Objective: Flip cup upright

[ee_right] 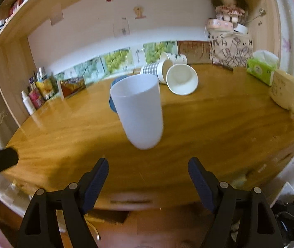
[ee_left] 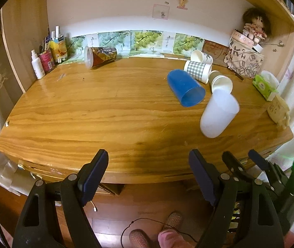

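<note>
A translucent white cup [ee_right: 139, 111] stands mouth up on the wooden desk [ee_right: 219, 124], slightly tilted and blurred; it also shows in the left wrist view [ee_left: 219, 114]. My right gripper [ee_right: 148, 171] is open and empty, just short of it at the desk's front edge. My left gripper [ee_left: 148, 162] is open and empty at the front edge, well left of the cup. A blue cup [ee_left: 185, 87] lies on its side behind the white one. Paper cups lie on their sides further back: a checked one [ee_left: 198, 71], a white one [ee_left: 221, 82] and another white one [ee_left: 201, 56].
A brown printed cup [ee_left: 100, 56] lies on its side at the back left, near bottles and packets [ee_left: 47, 57]. A patterned bag with a doll [ee_left: 244, 62], a green tissue pack [ee_left: 264, 86] and a cream plush [ee_left: 278, 109] line the right edge.
</note>
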`<action>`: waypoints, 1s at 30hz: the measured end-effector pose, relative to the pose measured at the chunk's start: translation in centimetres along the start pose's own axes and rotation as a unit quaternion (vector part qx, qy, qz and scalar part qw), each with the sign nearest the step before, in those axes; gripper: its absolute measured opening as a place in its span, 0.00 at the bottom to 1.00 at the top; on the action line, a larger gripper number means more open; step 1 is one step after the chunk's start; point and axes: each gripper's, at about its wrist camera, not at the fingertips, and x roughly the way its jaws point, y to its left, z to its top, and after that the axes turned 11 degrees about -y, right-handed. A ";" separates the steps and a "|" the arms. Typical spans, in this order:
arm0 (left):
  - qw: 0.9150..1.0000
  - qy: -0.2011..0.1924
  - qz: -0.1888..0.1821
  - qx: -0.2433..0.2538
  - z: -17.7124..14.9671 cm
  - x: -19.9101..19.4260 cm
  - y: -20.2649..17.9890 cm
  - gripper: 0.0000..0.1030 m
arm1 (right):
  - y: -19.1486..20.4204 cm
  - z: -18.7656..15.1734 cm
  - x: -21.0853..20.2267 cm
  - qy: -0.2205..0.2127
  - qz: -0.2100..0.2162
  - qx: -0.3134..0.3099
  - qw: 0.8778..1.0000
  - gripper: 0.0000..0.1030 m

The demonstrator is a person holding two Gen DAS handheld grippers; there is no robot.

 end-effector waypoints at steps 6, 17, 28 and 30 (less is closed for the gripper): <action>1.000 0.015 0.015 -0.010 2.7 -1.2 -1.9 0.81 | -1.4 3.1 -2.6 0.045 0.024 0.015 0.999 0.78; 0.998 -0.025 0.016 -0.048 7.9 -4.2 -5.6 0.83 | -4.4 13.9 -7.3 0.021 0.046 0.027 0.998 0.81; 0.992 -0.101 0.049 -0.055 9.6 -8.1 -7.4 0.88 | -4.2 18.3 -11.4 -0.025 0.100 0.001 0.995 0.81; 0.991 -0.108 0.055 -0.050 9.6 -8.6 -7.7 0.90 | -4.2 18.5 -12.3 -0.045 0.103 -0.007 0.994 0.81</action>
